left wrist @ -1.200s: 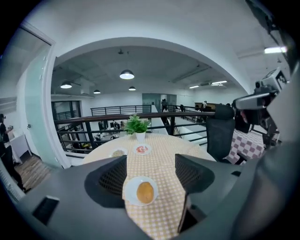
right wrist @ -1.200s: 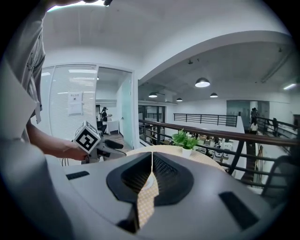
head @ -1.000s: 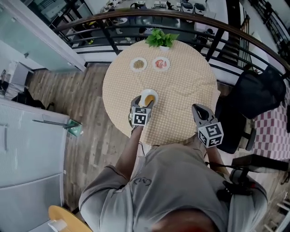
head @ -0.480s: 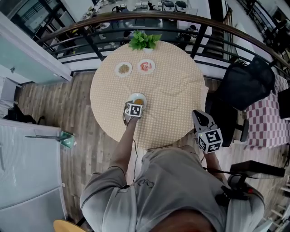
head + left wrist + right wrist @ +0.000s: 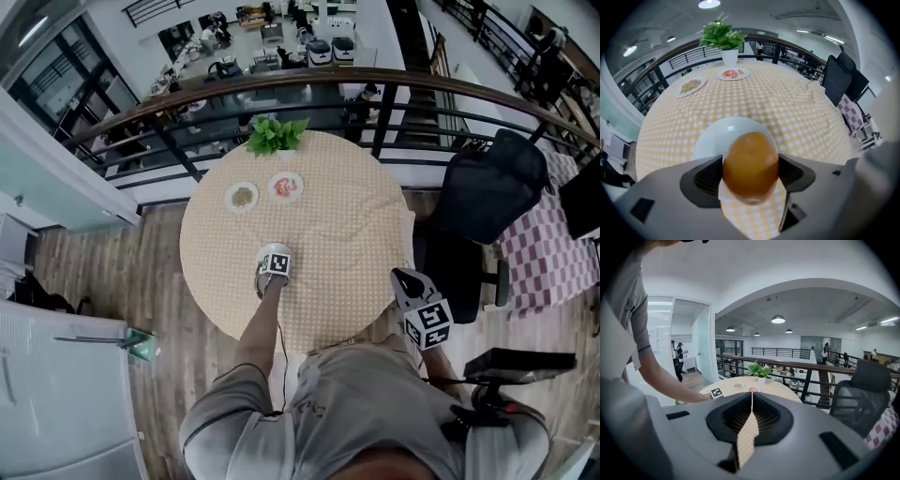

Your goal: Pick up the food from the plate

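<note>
An orange-brown, egg-shaped piece of food [image 5: 751, 157] sits between the jaws of my left gripper [image 5: 750, 177]. Both pads touch its sides while the jaws are opening. Just behind and under it lies a white plate [image 5: 710, 140] on the yellow checked round table [image 5: 797, 112]. In the head view the left gripper [image 5: 273, 265] covers both plate and food. My right gripper [image 5: 401, 277] hangs off the table's near right edge, shut and holding nothing.
At the table's far side are a plate of grains [image 5: 242, 197], a plate of red food [image 5: 286, 186] and a potted plant [image 5: 277, 136]. A black chair [image 5: 487, 202] stands to the right. A dark railing [image 5: 375, 84] curves behind the table.
My left gripper has moved forward over the white plate, so plate and food no longer show in the head view. The right gripper stays near the table's edge.
</note>
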`<act>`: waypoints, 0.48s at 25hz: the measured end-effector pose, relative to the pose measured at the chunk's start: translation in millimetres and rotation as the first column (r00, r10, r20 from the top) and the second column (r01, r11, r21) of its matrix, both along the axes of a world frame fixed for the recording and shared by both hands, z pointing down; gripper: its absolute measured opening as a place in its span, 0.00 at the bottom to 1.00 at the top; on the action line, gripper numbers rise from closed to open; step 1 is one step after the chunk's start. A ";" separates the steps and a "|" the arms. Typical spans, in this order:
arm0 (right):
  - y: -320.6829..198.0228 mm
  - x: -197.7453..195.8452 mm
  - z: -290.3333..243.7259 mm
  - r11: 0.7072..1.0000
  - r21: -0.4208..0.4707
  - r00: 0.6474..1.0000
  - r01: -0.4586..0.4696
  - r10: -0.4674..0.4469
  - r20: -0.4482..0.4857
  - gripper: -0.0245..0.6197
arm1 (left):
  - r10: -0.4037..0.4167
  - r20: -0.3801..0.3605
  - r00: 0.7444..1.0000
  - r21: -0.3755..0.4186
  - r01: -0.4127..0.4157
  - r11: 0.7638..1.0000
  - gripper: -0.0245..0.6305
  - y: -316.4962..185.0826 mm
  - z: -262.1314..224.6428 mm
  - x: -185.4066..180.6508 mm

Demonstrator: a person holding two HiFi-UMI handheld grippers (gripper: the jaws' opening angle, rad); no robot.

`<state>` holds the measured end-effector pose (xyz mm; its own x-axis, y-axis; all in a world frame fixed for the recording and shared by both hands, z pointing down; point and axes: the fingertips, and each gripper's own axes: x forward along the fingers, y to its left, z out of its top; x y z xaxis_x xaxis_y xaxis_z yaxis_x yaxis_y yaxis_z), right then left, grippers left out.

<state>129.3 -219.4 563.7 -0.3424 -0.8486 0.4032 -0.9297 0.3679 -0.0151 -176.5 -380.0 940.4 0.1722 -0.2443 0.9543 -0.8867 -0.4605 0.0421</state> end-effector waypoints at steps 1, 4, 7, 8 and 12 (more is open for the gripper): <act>0.0 0.2 -1.2 1.000 0.002 1.000 -0.003 0.003 -0.001 0.07 | 0.004 0.007 1.000 -0.020 -0.004 1.000 0.58 1.7 3.8 0.3; -0.5 2.5 -4.9 1.000 0.013 1.000 -0.017 0.017 0.001 0.07 | -0.020 -0.019 1.000 -0.058 0.019 0.998 0.59 1.4 4.1 3.6; -0.5 6.2 -3.6 0.999 0.015 1.000 -0.031 0.031 0.004 0.07 | -0.048 -0.056 0.997 -0.060 0.045 0.997 0.59 -5.0 14.4 5.7; 0.4 6.8 -2.2 0.999 0.012 0.999 -0.033 0.033 0.004 0.07 | -0.042 -0.053 0.998 -0.053 0.039 0.998 0.61 -5.0 15.9 6.2; 3.2 8.6 2.2 0.999 0.003 0.999 -0.036 0.036 0.005 0.07 | -0.028 -0.036 0.999 -0.025 0.027 0.999 0.61 -5.5 14.7 7.3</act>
<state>137.9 -216.2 565.9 -0.3136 -0.8617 0.3990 -0.9423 0.3342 -0.0188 -169.3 -385.5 955.2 0.2008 -0.2261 0.9532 -0.8966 -0.4345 0.0858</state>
